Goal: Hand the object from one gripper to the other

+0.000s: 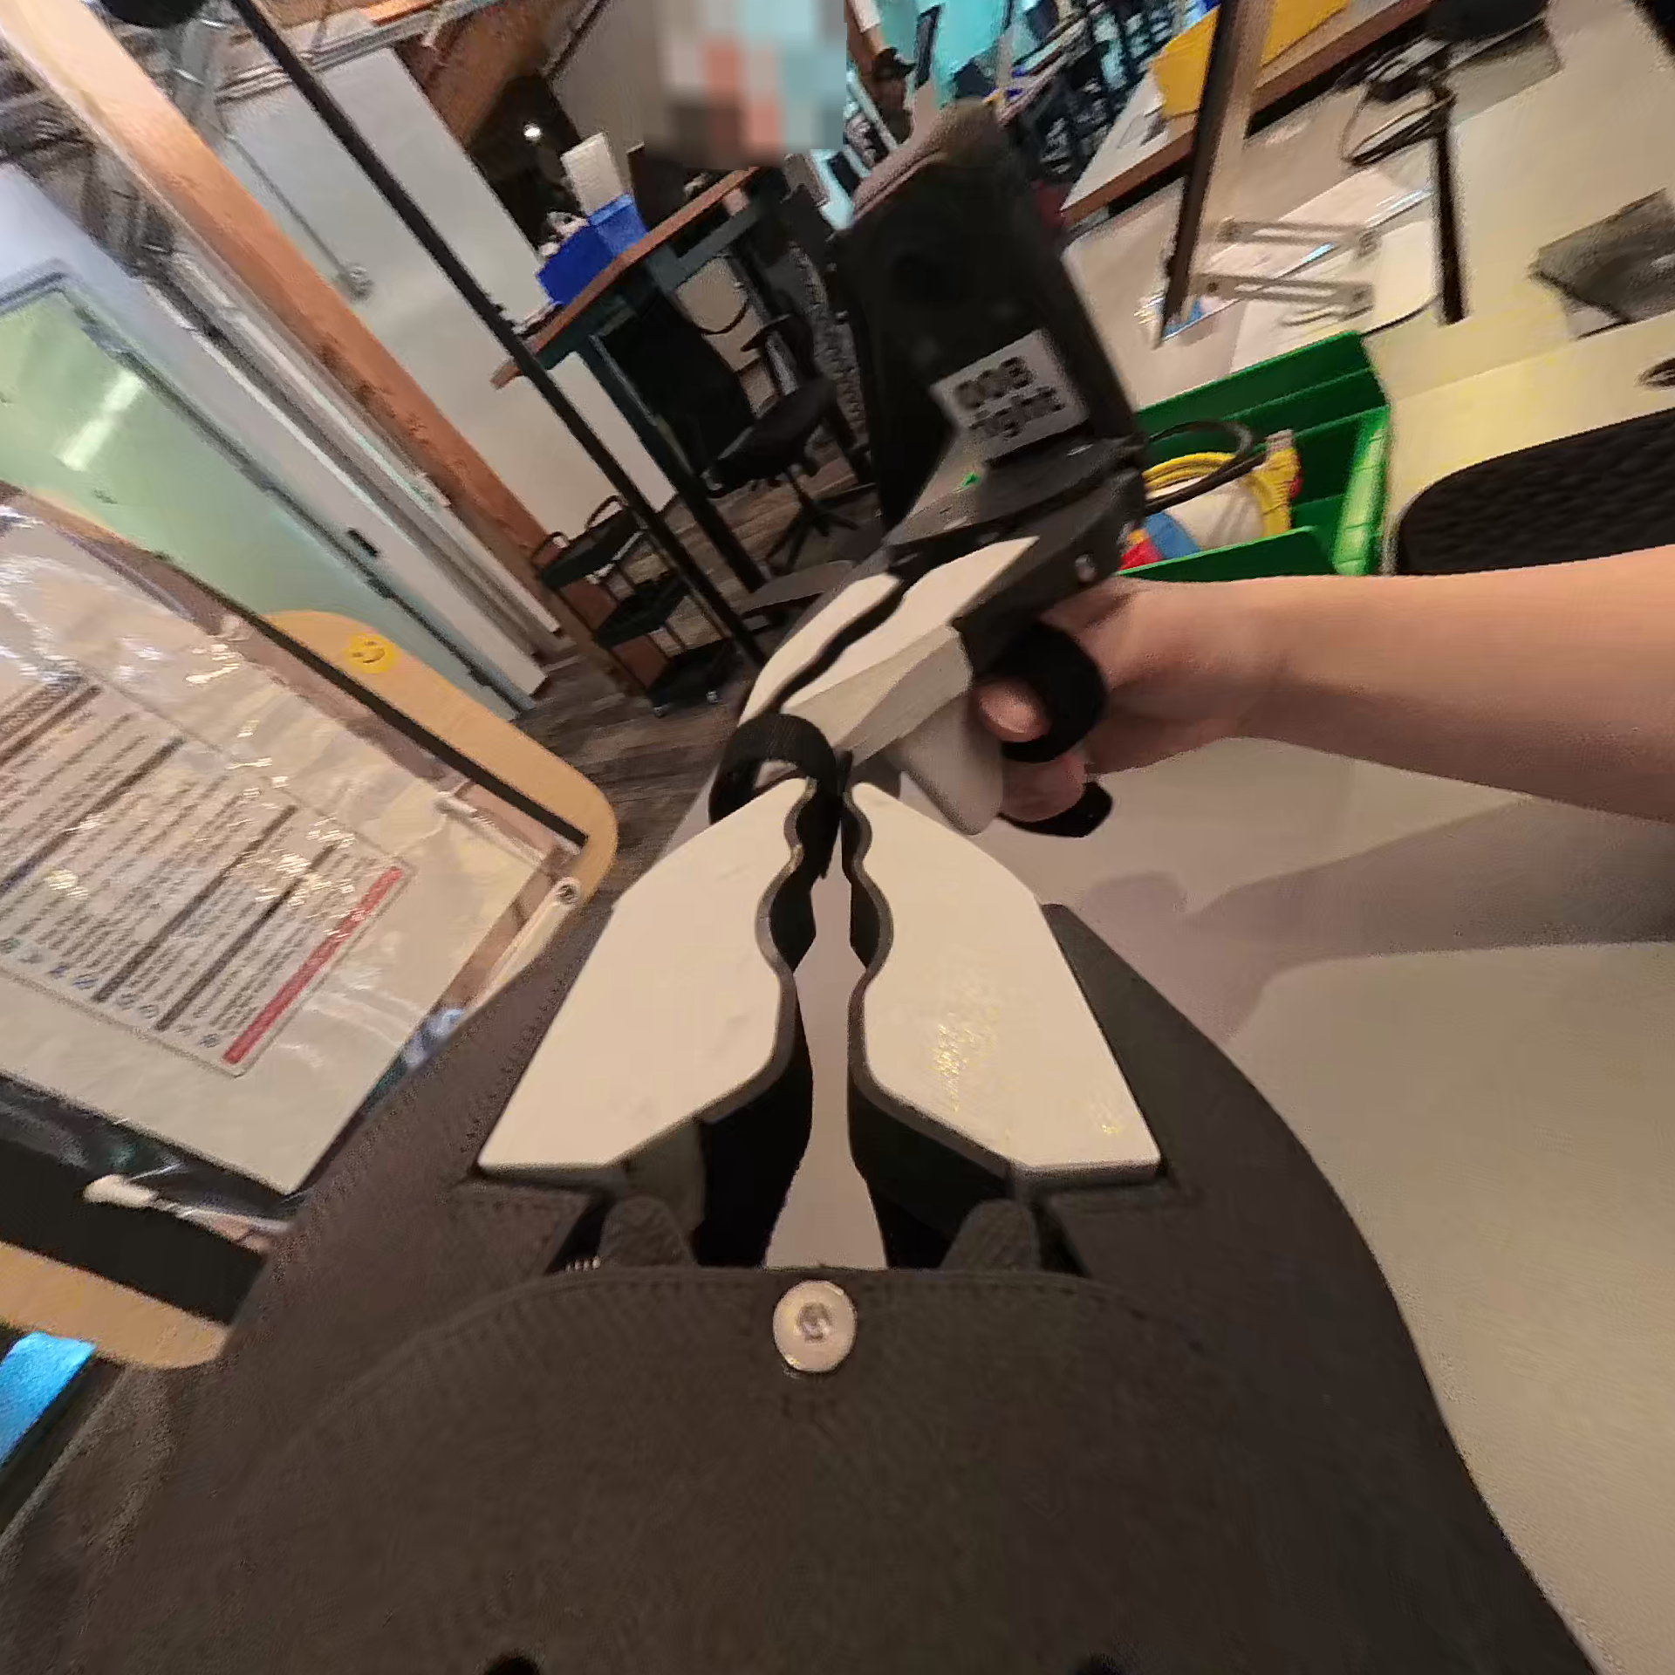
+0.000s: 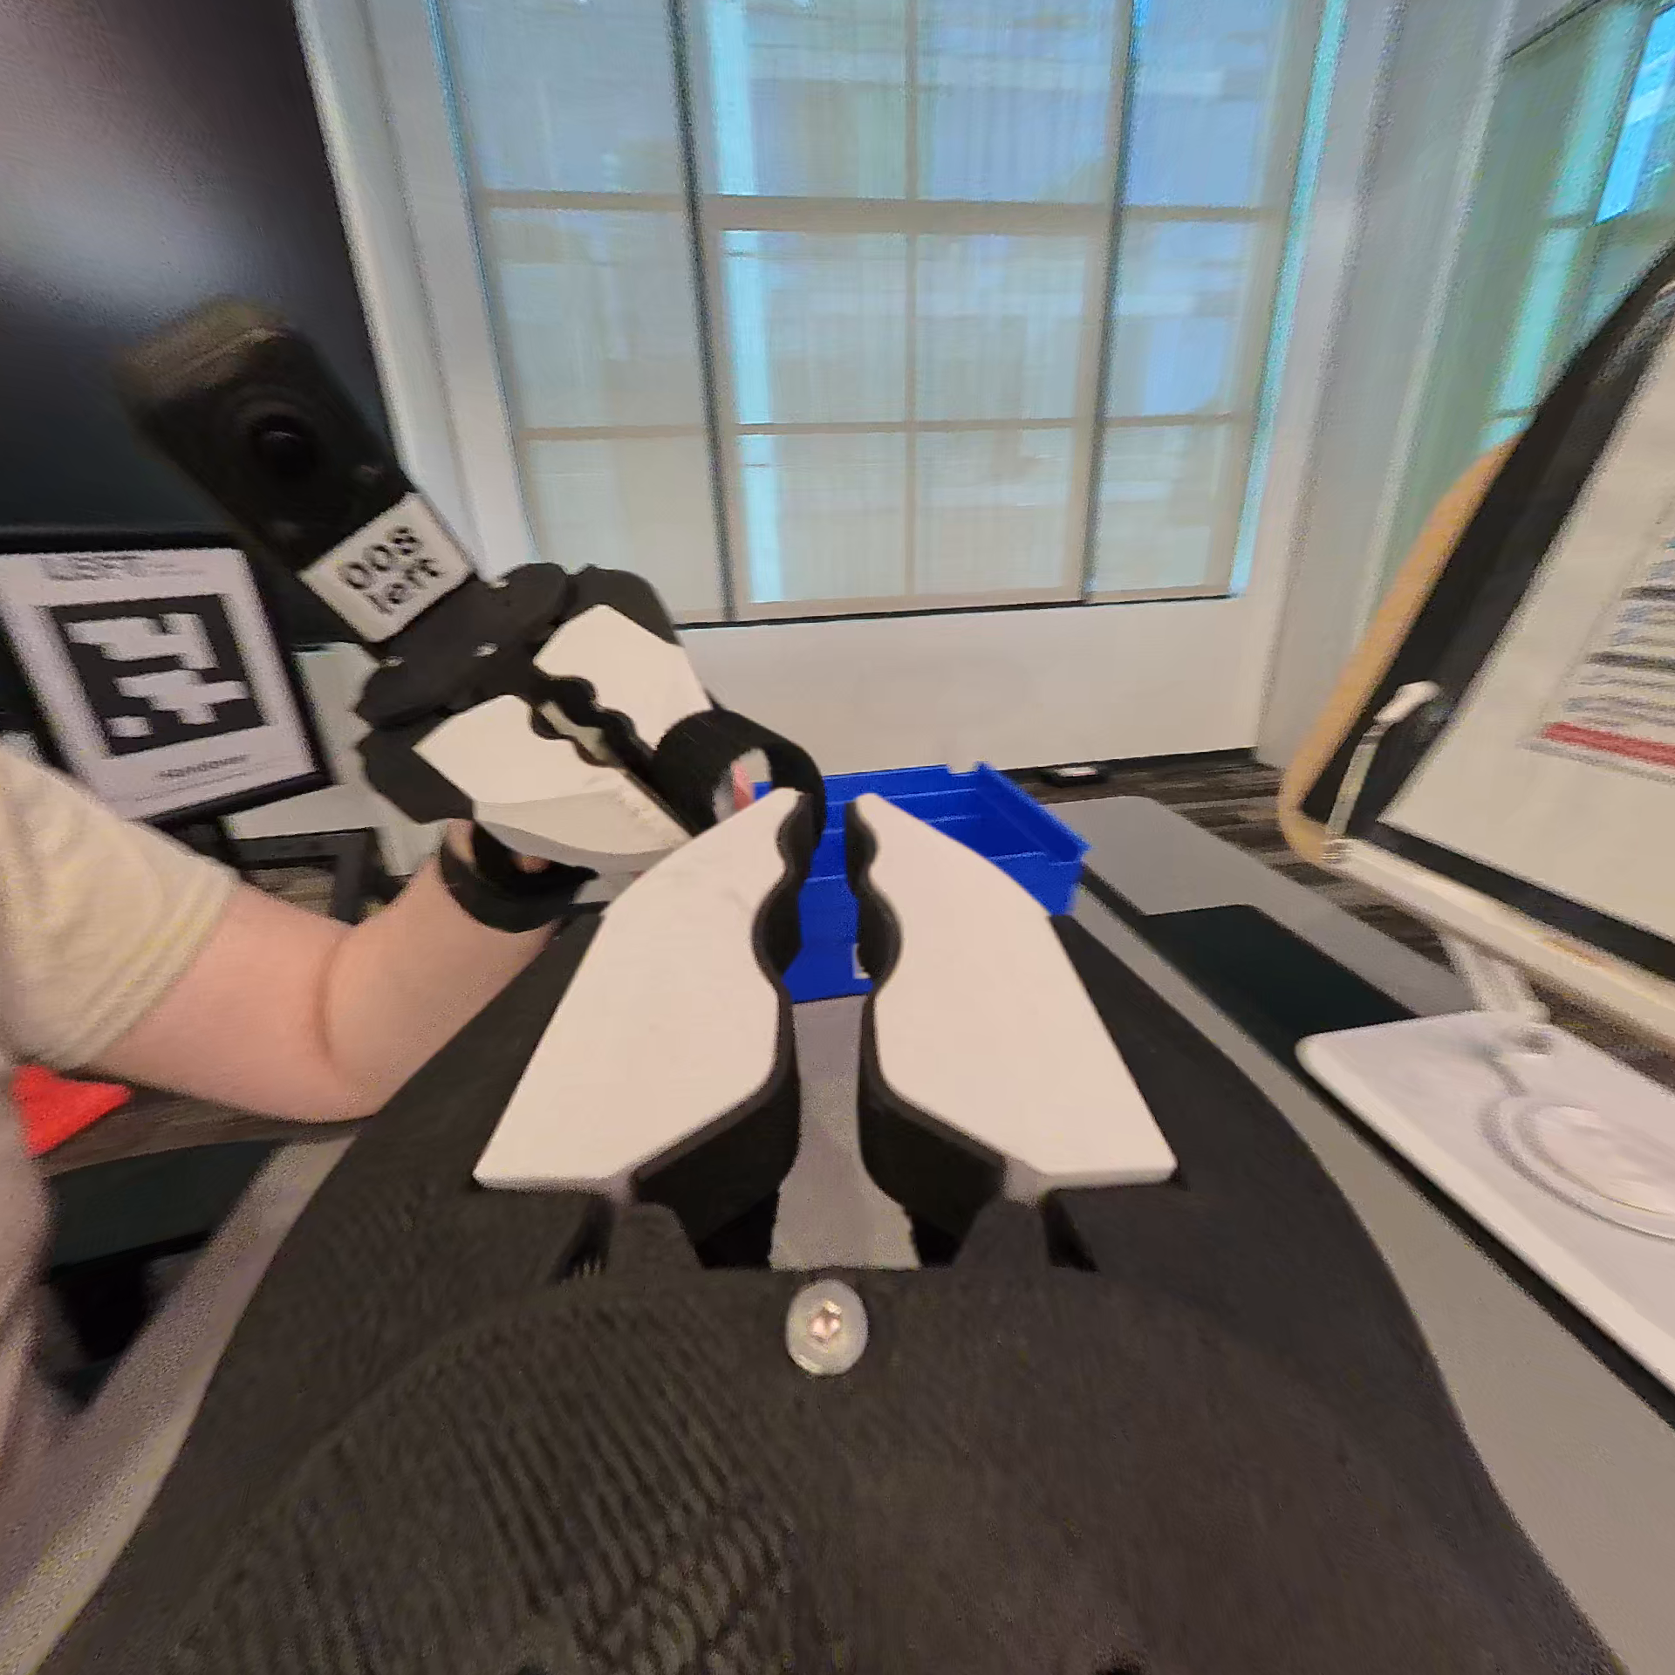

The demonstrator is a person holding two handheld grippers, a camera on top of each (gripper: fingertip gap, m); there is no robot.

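The object is a black strap loop [image 1: 770, 757], held in the air between my two grippers. My left gripper [image 1: 827, 802] is shut on one side of the loop, which runs down between its white fingertips. My right gripper [image 1: 787, 725] comes in from the right, held by a hand [image 1: 1151, 671], and its tips meet the loop's other side. In the right wrist view the strap [image 2: 766, 757] arcs from my left gripper [image 2: 693, 770] into the narrow gap of my right gripper [image 2: 828, 802], whose jaws are closed down on it.
A blue bin [image 2: 979, 843] stands on the grey table [image 2: 1178, 870] beyond the grippers. A green bin [image 1: 1305, 471] with yellow items stands at the right. A framed clear panel [image 1: 272, 816] stands to the left, a white tray [image 2: 1495, 1151] to the right.
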